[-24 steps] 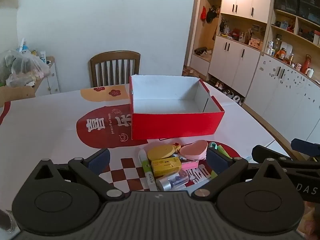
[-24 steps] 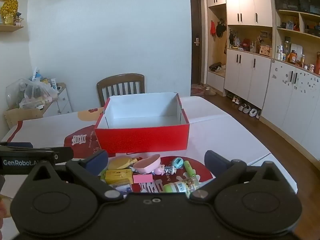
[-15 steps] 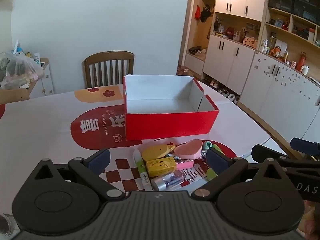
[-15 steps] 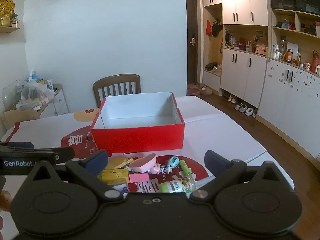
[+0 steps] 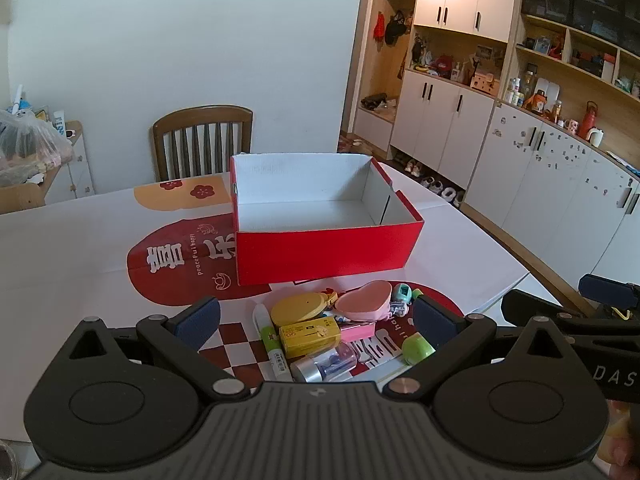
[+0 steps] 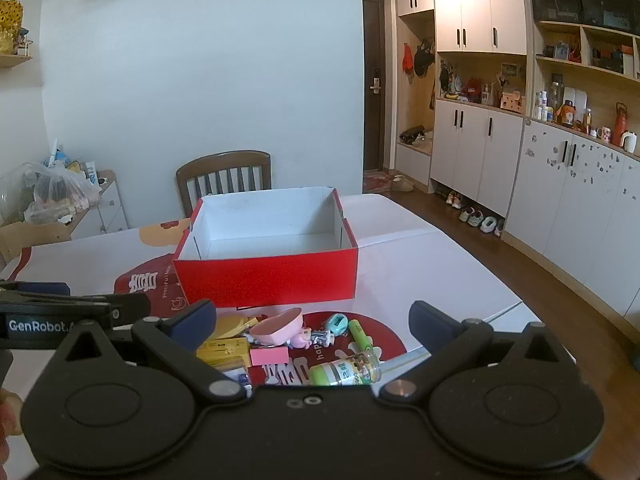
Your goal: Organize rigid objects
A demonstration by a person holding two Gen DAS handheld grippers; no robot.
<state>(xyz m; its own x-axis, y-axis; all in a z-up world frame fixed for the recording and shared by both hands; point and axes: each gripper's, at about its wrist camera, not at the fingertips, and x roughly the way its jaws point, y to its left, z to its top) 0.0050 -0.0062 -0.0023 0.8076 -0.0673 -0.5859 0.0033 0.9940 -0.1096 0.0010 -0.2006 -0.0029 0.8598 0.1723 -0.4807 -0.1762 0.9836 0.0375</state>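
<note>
An open, empty red box (image 5: 324, 250) with a white inside stands on the table; it also shows in the right wrist view (image 6: 266, 280). In front of it lies a pile of small items: a pink heart-shaped case (image 5: 364, 300), a yellow oval case (image 5: 298, 308), a yellow packet (image 5: 308, 334), a green marker (image 5: 272, 340), a clear bottle (image 5: 324, 364) and a green-labelled bottle (image 6: 346, 370). My left gripper (image 5: 316, 320) is open and empty, above the pile. My right gripper (image 6: 312, 320) is open and empty, beside the left one.
A wooden chair (image 5: 204, 140) stands behind the table. The white tablecloth (image 5: 60, 248) has red printed patches. White cupboards (image 6: 560, 184) line the right wall. A side table with a plastic bag (image 6: 60, 192) stands at the left. The table's right edge (image 6: 500, 312) is close to the pile.
Both grippers have drawn back and risen a little, so the box and pile sit lower and further off in view. Both jaws stay open.
</note>
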